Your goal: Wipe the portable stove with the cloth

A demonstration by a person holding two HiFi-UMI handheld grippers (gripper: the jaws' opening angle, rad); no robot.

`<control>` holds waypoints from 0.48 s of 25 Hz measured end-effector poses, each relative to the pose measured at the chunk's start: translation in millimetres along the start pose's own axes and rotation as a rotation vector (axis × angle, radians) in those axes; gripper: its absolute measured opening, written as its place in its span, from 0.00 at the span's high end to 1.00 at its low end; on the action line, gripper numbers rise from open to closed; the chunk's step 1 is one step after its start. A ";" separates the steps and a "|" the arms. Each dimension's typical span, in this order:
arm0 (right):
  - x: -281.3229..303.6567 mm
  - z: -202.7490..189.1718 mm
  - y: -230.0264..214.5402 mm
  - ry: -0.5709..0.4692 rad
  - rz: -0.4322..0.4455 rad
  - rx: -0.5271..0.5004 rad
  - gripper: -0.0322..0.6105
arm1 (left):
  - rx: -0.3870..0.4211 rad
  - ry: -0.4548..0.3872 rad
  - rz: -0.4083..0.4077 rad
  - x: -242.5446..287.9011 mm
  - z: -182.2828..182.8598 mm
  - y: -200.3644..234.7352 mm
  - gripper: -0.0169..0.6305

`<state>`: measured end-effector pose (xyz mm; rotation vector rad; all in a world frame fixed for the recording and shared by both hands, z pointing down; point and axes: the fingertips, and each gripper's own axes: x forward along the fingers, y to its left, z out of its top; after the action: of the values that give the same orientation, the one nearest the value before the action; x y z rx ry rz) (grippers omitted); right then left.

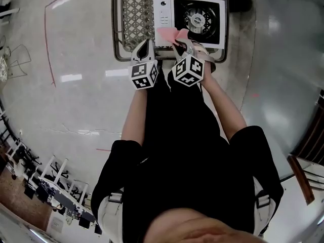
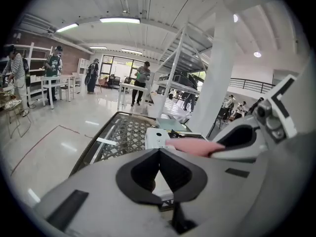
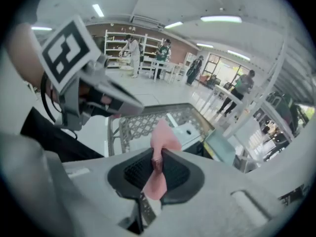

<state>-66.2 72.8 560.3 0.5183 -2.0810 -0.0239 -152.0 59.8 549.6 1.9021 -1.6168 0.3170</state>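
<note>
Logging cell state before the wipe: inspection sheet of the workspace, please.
Surface: mesh table, bare beside the stove.
Job's things: stove on the table; pink cloth at its near edge, contact unclear.
Clutter: nothing seen.
Grippers: left gripper jaws shut, empty; right gripper jaws shut on the cloth.
Cables: thin black lead at the left gripper.
Surroundings: glossy floor with red tape lines; people and shelves beyond.

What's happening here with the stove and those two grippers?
A person holds a gripper in each hand over a mesh table with a white portable stove on it. The right gripper is shut on a pink cloth, held at the stove's near edge; whether it touches cannot be told. The left gripper is shut and empty, beside the right one.
</note>
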 end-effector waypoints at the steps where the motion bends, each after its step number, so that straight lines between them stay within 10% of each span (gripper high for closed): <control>1: -4.9 15.0 -16.4 -0.033 -0.040 0.011 0.88 | -0.005 -0.005 0.002 3.0 5.7 5.2 0.97; 5: -2.1 57.7 -83.7 -0.105 -0.155 0.037 0.88 | -0.015 -0.022 -0.012 19.0 31.1 20.4 0.97; 12: 79.5 63.3 -130.5 0.075 -0.144 0.007 0.88 | -0.031 0.004 -0.075 42.4 60.1 63.3 0.97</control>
<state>-108.0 -87.2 561.8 0.6630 -1.9678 -0.0807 -215.0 -13.8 544.6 1.9324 -1.5345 0.2632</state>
